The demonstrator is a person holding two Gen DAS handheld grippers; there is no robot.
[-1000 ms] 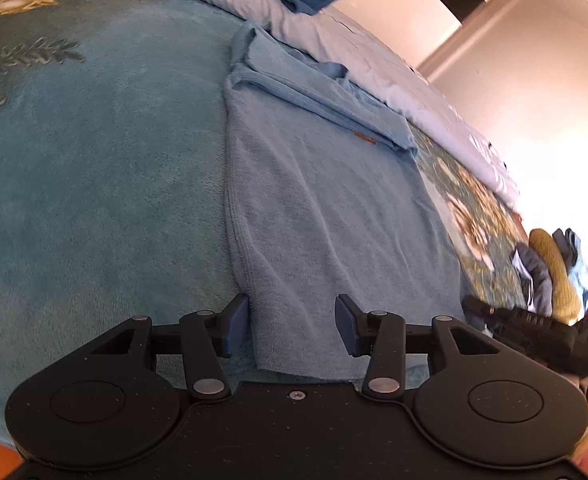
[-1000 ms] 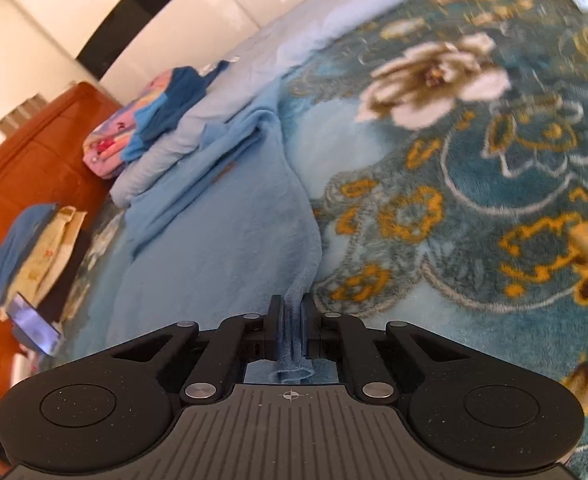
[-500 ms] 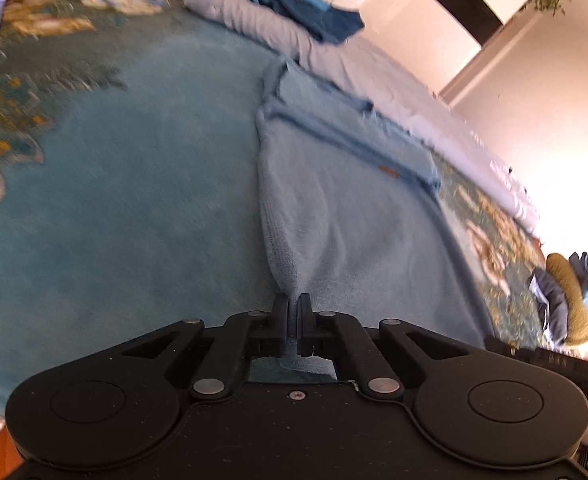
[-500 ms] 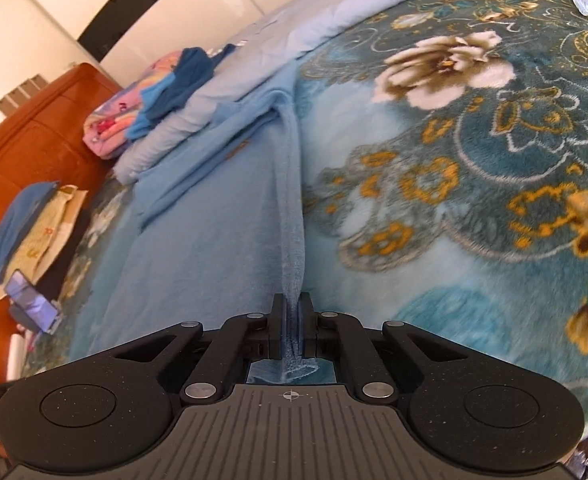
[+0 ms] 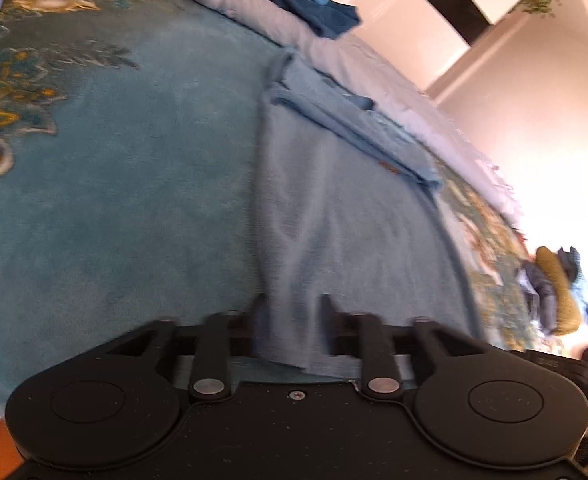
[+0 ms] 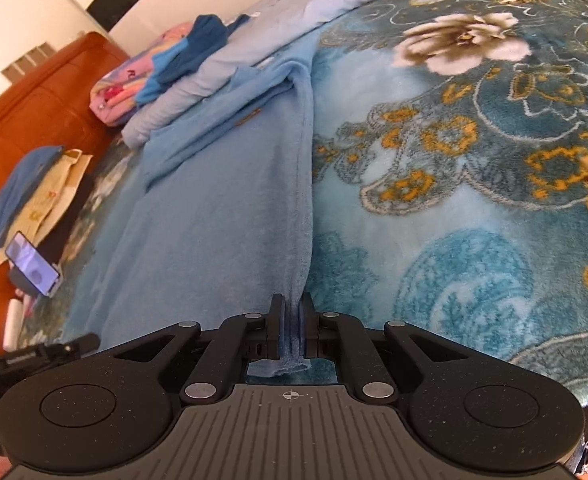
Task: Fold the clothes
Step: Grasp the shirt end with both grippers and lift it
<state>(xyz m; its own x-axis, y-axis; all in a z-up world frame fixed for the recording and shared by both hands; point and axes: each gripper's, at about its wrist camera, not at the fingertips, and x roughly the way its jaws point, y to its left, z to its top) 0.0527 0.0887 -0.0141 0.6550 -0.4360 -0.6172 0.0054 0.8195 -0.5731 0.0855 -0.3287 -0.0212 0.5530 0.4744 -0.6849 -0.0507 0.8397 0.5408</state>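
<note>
A light blue fleece garment (image 5: 334, 208) lies spread lengthwise on the teal flowered bedspread (image 5: 113, 180), its far end folded over. My left gripper (image 5: 292, 308) is at the garment's near left corner. Its jaws are opening, and a bunched strip of the cloth lies loose between the fingers, which do not press on it. In the right wrist view the same garment (image 6: 221, 200) has its right edge drawn into a straight ridge. That ridge runs into my right gripper (image 6: 291, 308), which is shut on the hem.
A long pale grey-blue bedcover (image 5: 374, 64) lies along the far side, with dark blue clothes (image 5: 306, 0) on it. More clothes (image 5: 554, 288) are heaped at the right. A phone (image 6: 33, 264), a blue cushion (image 6: 21, 184) and a wooden headboard (image 6: 33, 92) are at the left.
The left gripper closed on the garment's corner half a second ago and has now opened again, leaving the cloth bunched between its fingers. The right gripper stayed shut, and the edge it holds pulled straighter.
</note>
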